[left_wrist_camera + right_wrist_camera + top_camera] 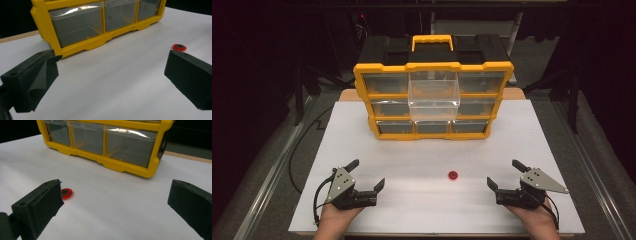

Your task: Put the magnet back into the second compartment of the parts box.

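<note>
**benchwatcher:** Standing right by the rig, so here goes, biggest stuff first. There's a white table and at its far end a yellow-framed drawer cabinet with a black top and yellow carry handle. Three rows of clear drawers. The top middle drawer is pulled out toward the person and hangs over the rows below; the rest look pushed in.

**torque_tom:** And the grippers? Holding anything?

**benchwatcher:** Nope. The left gripper sits near the front edge with its jaws spread wide, nothing between them but bare table. Same for the right gripper: jaws wide apart, nothing clamped. A hand wraps each one from below.

**torque_tom:** Where's the little part then?

**benchwatcher:** A small red disc with a dark centre, lying flat on the table. It's out in the gap between the two grippers, nearer the right one, touching neither. In the left gripper view the red disc sits just past the tip of the jaw on the right of that view, outside the opening rather than between the jaws. In the right gripper view the red disc lies right beside the tip of the jaw on the left of that view, at the inner edge of the opening; the jaw covers part of it.

**torque_tom:** Cabinet relative to the jaws?

**benchwatcher:** Straight ahead of both, well beyond the tips. The bottom row of drawers faces the left jaws, and the same row faces the right ones.
</note>
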A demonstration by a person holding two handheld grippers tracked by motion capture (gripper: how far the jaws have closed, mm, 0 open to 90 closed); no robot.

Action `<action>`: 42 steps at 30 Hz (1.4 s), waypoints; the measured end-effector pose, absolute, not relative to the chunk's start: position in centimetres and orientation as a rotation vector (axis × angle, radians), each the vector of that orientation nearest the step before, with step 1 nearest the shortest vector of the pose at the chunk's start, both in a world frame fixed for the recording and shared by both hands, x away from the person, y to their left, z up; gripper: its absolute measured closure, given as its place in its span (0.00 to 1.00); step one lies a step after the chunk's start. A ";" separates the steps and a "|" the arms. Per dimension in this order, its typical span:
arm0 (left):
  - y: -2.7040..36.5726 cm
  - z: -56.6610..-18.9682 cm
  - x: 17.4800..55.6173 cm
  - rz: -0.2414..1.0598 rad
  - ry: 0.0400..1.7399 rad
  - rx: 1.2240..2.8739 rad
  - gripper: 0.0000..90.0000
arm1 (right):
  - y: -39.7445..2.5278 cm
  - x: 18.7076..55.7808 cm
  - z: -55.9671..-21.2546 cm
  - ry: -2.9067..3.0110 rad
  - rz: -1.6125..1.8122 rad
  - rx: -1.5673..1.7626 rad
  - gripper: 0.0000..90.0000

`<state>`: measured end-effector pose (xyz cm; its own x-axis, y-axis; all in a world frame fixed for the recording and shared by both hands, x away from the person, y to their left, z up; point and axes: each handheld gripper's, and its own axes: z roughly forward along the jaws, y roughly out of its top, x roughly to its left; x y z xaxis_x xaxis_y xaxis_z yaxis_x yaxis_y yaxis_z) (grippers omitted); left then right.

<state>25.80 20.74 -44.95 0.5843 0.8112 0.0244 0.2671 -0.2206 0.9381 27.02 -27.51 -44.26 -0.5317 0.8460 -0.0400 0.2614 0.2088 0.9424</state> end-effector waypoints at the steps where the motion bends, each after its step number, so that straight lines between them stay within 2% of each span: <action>1: 20.7 -45.0 25.8 0.649 0.886 1.771 0.00 | -27.5 27.0 -44.3 1.919 1.322 1.025 0.00; 21: 20.6 -45.1 25.9 0.652 0.870 1.777 0.00 | -28.8 28.7 -45.9 2.028 1.115 1.196 0.00; 42: 20.6 -45.1 26.0 0.647 0.862 1.778 0.00 | -28.2 29.0 -46.8 2.178 1.027 1.217 0.00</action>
